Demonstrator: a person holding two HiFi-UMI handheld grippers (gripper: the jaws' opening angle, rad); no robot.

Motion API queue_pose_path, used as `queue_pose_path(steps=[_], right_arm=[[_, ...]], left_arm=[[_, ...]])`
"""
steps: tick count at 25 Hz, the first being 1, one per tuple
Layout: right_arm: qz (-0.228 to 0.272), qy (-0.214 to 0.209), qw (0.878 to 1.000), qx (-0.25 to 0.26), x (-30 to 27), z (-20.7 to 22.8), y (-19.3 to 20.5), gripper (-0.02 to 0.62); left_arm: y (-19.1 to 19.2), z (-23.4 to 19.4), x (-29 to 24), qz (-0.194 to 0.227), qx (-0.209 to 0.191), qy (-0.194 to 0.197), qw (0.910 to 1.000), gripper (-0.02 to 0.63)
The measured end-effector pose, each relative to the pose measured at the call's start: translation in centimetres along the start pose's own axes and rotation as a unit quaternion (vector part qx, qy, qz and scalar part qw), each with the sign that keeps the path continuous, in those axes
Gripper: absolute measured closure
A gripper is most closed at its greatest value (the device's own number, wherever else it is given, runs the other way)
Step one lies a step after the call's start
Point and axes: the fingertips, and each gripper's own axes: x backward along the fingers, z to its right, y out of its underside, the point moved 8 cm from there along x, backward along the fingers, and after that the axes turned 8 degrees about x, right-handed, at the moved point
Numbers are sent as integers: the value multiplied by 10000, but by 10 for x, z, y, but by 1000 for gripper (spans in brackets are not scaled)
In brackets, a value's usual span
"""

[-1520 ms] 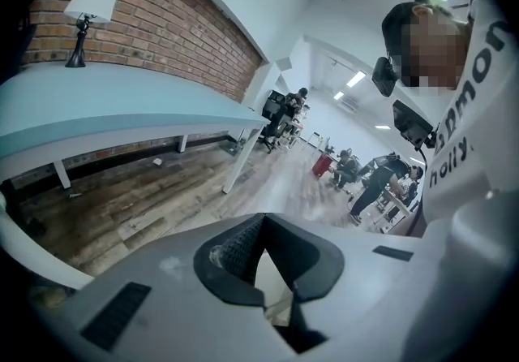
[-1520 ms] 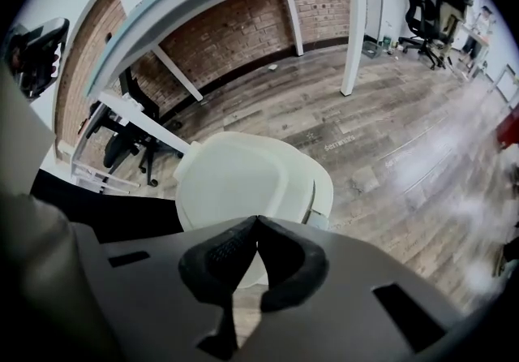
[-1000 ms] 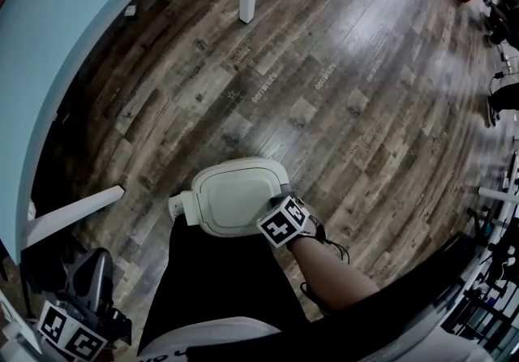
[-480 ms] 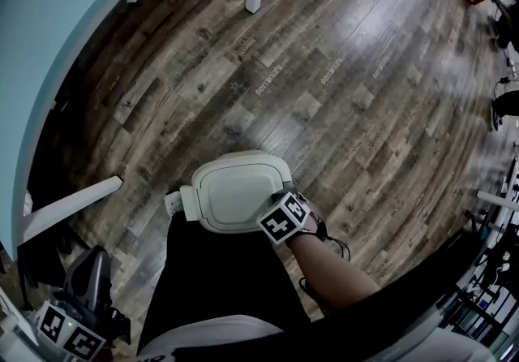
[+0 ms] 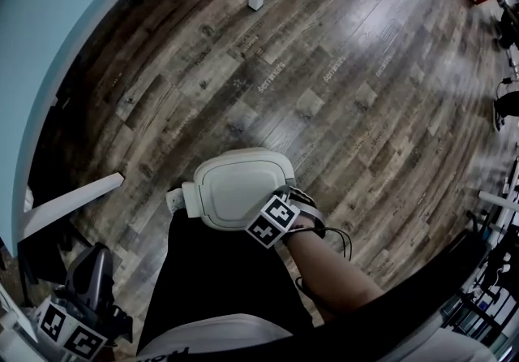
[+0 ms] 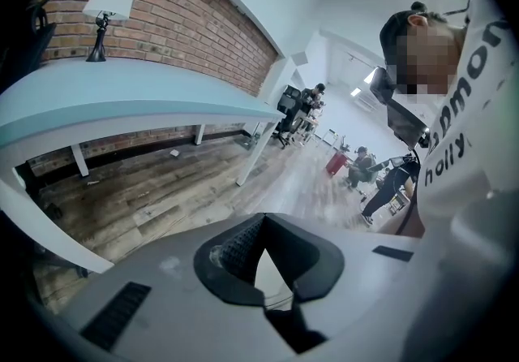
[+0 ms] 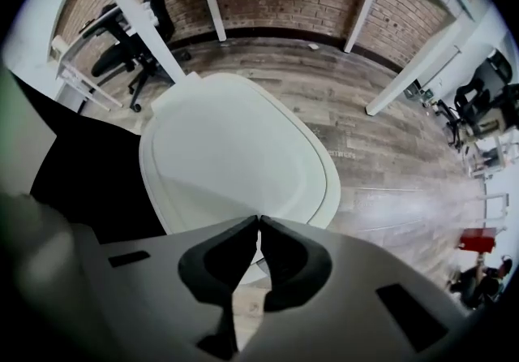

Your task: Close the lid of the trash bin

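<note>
Right gripper (image 7: 259, 221) edged left, further over lid (image 5: 231, 190)

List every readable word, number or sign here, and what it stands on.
"holly": white shirt, left gripper view.
"mon": larger print above it on that shirt, partly cut off.
Floor planks: repeated printed words, too blurred to read.
Marker cube: square patterns only, no letters.

lid (image 5: 235, 190): smooth matt plastic | floor (image 5: 349, 68): glossy wood planks
</note>
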Motion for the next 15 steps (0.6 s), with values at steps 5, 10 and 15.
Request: queue_pose_path(steps=[5, 10, 15], right_arm=[[-121, -734, 9911, -1108, 6, 15, 1, 588], [602, -1018, 9702, -2114, 64, 13, -4, 588], [1675, -793, 9478, -2596, 146, 12, 0, 588]], left_arm=[[2, 8, 5, -68, -90, 267, 9996, 600], [-3, 18, 18, -209, -331, 583, 9975, 600], [-14, 35, 20, 2, -337, 981, 9946, 600]])
